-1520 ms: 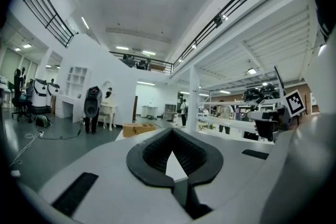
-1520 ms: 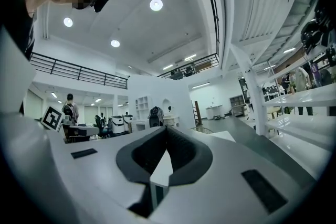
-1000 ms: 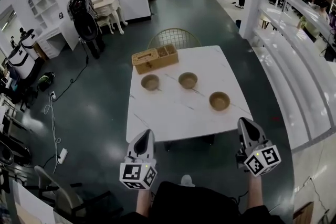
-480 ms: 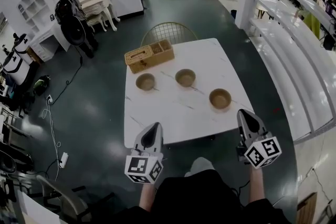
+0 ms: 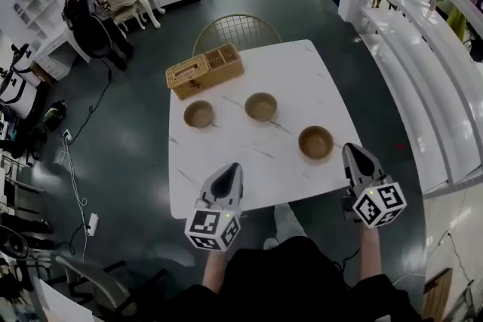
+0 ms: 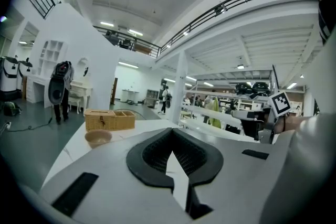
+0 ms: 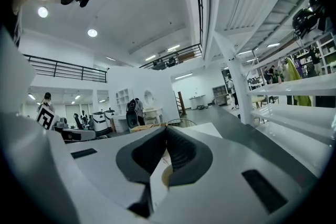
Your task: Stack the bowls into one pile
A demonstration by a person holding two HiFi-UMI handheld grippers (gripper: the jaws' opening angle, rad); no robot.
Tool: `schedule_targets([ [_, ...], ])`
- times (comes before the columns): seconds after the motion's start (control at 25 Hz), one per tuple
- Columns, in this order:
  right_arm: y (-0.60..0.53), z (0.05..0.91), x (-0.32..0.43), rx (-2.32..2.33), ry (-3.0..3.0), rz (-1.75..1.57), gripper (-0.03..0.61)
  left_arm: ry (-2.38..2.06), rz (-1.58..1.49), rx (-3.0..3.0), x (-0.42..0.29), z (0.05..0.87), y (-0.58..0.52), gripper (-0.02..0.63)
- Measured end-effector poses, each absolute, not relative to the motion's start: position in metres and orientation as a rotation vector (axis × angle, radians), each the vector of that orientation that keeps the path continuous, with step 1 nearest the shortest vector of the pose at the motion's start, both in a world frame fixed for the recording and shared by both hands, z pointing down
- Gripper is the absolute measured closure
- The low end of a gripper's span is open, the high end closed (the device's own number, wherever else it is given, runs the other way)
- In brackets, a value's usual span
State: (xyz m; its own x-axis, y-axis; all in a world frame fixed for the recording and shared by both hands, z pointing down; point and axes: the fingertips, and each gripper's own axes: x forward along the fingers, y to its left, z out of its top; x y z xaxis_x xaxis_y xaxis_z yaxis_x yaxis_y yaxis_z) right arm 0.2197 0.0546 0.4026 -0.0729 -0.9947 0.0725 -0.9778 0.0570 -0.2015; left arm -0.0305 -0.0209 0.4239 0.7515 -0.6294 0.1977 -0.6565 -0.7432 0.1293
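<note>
Bowls, three of them, stand upright and well apart on the white surface (image 5: 253, 156), none nested yet: the left bowl (image 5: 199, 114) and the middle bowl (image 5: 261, 106) in a row toward the far side, just in front of a basket (image 5: 204, 70), and the right bowl (image 5: 315, 142) nearer, toward the right edge. All three are open side up, so any one should drop into another without turning.

The left gripper (image 5: 229, 177) is over the near edge of the surface, pointing toward the far side, with its jaws closed together and nothing between them. The left bowl lies ahead of it and slightly to its left, with bare surface between.

The right gripper (image 5: 355, 158) is at the near right corner, jaws likewise pressed together and empty. The right bowl sits just to its left and a little farther. In the right gripper view its tan rim (image 7: 165, 176) shows through the gap behind the closed tips, beyond the jaws rather than in them.

Both grippers seem placed for an approach. The right bowl looks the likeliest first pick, and the jaws must open before taking its rim.
</note>
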Motion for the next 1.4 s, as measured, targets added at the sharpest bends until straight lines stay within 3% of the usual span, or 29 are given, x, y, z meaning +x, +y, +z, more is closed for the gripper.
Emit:
schedule_targets([
  [0.52, -0.033, 0.461, 0.262, -2.048, 2.402, -0.514, 0.565, -0.871, 0.357, 2.655, 0.049, 0.485, -0.081, 0.600],
  [1.04, -0.077, 0.526, 0.272, -2.022, 2.569, -0.943, 0.563, -0.833, 0.448, 2.502, 0.078, 0.525, -0.102, 0.600],
  [1.12, -0.076, 0.539, 0.271, -2.010, 2.590, -1.003, 0.544, -0.824, 0.465, 2.480, 0.079, 0.531, -0.101, 0.600],
  [1.2, -0.073, 0.550, 0.272, -2.002, 2.598, -1.069, 0.478, -0.814, 0.478, 2.462, 0.081, 0.535, -0.102, 0.600],
  [1.4, -0.074, 0.564, 0.272, -1.961, 2.563, -1.187, 0.458, -0.814, 0.508, 2.444, 0.083, 0.542, -0.103, 0.600],
])
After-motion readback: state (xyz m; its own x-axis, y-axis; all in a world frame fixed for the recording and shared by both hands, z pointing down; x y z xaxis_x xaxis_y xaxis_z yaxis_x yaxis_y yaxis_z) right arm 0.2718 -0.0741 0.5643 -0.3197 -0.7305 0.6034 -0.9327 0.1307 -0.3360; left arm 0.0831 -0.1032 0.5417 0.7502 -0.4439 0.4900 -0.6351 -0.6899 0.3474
